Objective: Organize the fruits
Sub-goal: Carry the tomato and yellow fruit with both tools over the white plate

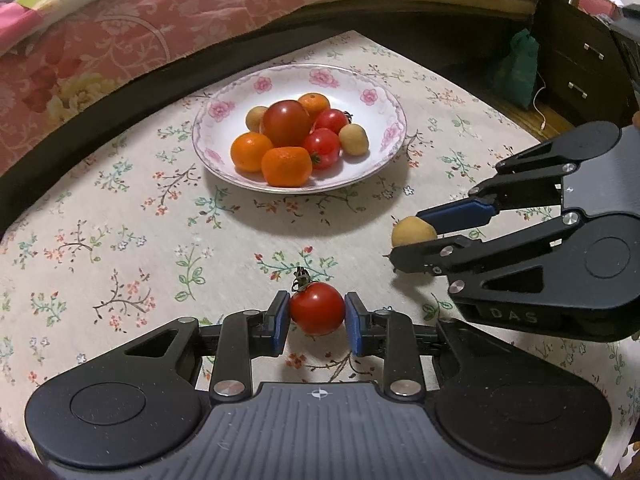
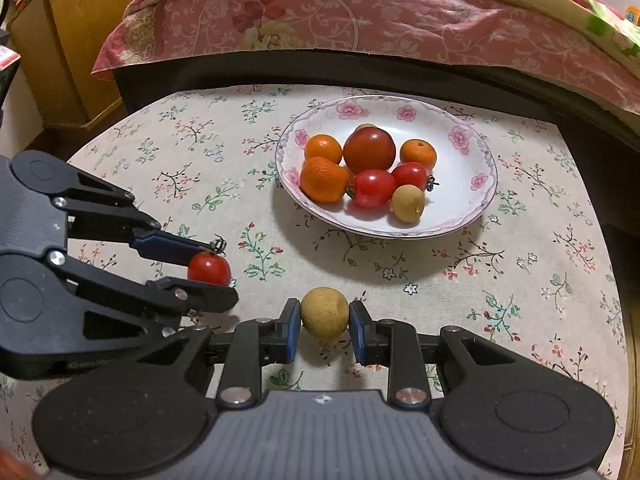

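Observation:
A small red tomato (image 1: 317,309) with a dark stem sits between the blue pads of my left gripper (image 1: 317,318), which is shut on it just above the cloth. The same tomato (image 2: 209,269) shows in the right wrist view at the left. My right gripper (image 2: 325,326) is shut on a round tan longan (image 2: 324,319), seen from the left wrist as a tan ball (image 1: 413,231) at the right. Ahead stands a white flowered plate (image 1: 372,168) holding tomatoes, oranges and longans; the plate (image 2: 472,208) lies further right in the right wrist view.
The round table wears a floral tablecloth (image 1: 120,248). Behind it runs a bed with a pink flowered cover (image 2: 360,20). A wooden cabinet (image 2: 68,48) stands at the far left, a dark drawer unit (image 1: 580,68) and a green bag (image 1: 518,68) at the far right.

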Demonstrator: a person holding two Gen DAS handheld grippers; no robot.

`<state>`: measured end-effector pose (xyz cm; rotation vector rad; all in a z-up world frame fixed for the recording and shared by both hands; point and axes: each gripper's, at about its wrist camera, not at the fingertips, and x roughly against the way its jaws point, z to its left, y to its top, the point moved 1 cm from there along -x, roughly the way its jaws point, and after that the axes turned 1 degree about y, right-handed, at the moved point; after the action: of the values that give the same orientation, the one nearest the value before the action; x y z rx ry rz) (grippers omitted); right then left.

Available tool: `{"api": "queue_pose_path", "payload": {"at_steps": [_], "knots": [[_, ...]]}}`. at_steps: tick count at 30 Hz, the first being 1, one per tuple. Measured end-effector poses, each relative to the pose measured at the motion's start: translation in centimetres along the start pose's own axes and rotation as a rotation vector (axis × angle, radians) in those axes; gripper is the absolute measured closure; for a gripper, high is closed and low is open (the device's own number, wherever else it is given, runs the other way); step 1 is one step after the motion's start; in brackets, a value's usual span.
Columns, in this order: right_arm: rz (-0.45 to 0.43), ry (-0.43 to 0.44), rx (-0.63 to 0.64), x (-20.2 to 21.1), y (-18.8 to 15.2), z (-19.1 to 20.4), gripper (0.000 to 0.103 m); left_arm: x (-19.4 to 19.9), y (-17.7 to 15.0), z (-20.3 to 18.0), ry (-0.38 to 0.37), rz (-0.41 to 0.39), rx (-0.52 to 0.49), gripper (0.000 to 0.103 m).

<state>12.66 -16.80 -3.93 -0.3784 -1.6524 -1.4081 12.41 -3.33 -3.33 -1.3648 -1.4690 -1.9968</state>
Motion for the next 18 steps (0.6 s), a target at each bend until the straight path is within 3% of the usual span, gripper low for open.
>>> {"api": "queue_pose_path", "payload": {"at_steps": [18], "knots": [[-0.034,-0.006,-0.017,0.8,0.9,-0.2,0.076,0.4,1.4,0.1,0.007,-0.032,0.012,0.066]]}}
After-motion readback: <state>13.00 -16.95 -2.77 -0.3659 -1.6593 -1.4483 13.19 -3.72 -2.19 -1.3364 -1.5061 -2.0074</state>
